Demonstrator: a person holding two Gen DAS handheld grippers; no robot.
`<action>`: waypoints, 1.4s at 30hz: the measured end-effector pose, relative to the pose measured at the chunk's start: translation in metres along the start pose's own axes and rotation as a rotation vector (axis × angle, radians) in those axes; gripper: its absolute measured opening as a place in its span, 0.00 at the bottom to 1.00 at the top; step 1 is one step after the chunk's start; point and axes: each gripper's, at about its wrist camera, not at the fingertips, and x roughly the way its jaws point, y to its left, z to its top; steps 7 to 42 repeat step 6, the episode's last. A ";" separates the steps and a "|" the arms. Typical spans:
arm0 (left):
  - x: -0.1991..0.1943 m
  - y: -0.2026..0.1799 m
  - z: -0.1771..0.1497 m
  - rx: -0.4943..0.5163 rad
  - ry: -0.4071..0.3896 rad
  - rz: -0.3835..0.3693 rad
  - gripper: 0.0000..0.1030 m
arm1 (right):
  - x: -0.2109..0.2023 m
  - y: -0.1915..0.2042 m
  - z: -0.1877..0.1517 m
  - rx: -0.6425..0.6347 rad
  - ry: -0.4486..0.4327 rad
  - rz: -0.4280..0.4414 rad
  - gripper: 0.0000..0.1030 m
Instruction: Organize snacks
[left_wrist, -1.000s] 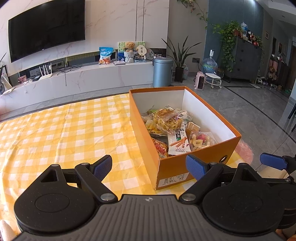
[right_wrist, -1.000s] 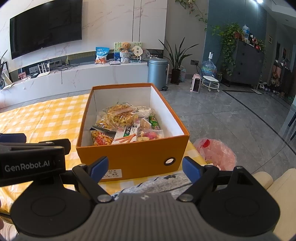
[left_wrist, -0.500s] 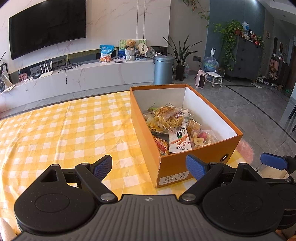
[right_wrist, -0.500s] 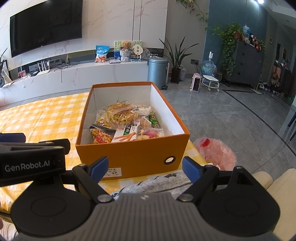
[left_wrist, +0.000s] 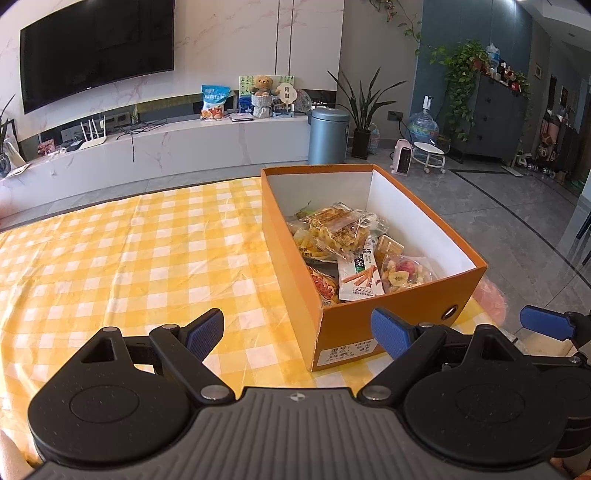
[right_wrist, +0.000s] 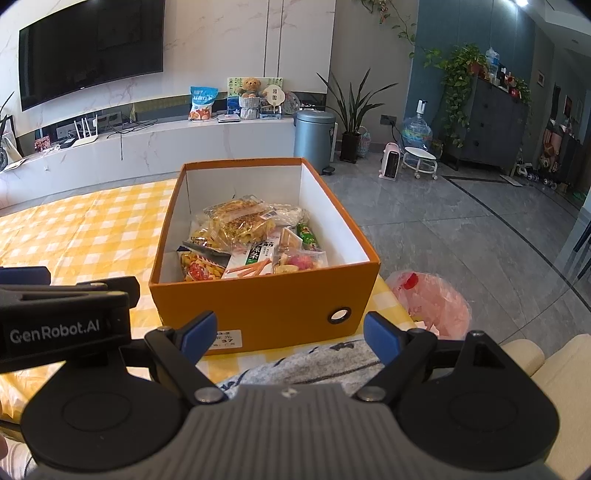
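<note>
With the snack packets (right_wrist: 251, 243) already lying in the orange box (right_wrist: 258, 306) at the bench's (left_wrist: 129, 258) right near corner, both left hand-held gripper (left_wrist: 297, 334) and right hand-held gripper (right_wrist: 284, 332) hover spread apart and empty, so sorting seems finished.

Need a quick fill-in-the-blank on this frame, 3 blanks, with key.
1. The snack packets lie inside an open ____ box.
2. The box stands on a yellow-and-white ____ tablecloth.
3. The left gripper and right gripper are both ____ and hold nothing.

Missing words: orange; checked; open
</note>
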 end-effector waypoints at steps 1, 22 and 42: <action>0.000 0.000 0.000 0.000 0.000 0.001 1.00 | 0.000 0.000 0.000 0.000 0.000 0.000 0.82; -0.001 0.001 -0.002 -0.024 -0.008 0.007 1.00 | 0.000 0.001 0.000 0.003 -0.002 0.002 0.82; -0.001 0.001 -0.002 -0.024 -0.008 0.007 1.00 | 0.000 0.001 0.000 0.003 -0.002 0.002 0.82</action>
